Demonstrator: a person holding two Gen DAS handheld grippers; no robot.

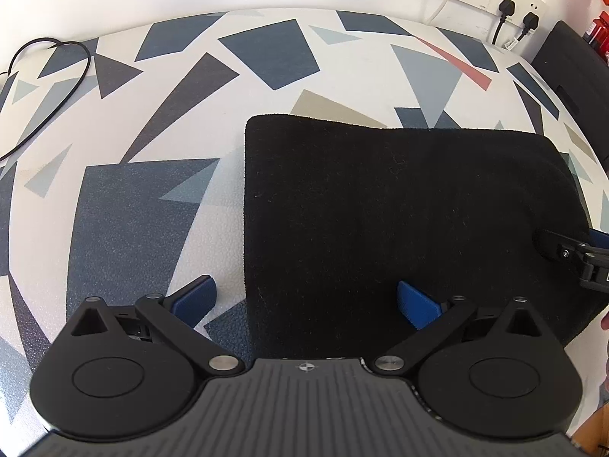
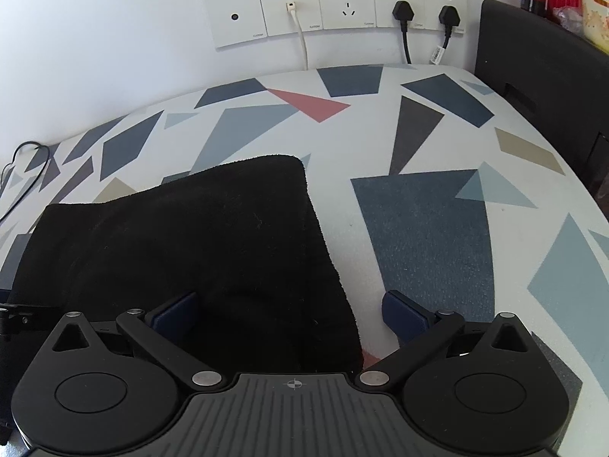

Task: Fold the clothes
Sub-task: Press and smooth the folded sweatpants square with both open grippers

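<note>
Between both spread tools [image 1: 304,302], folded black cloth [image 1: 399,221].

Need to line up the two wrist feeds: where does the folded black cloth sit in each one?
Left wrist: the black cloth fills the centre and right, its left edge running down between the open tool's pads.
Right wrist: the black cloth fills the centre and left, its right edge running down between the open tool's pads.
Shared landmark: the red triangle on the patterned surface, beyond the cloth near the wall sockets.
</note>
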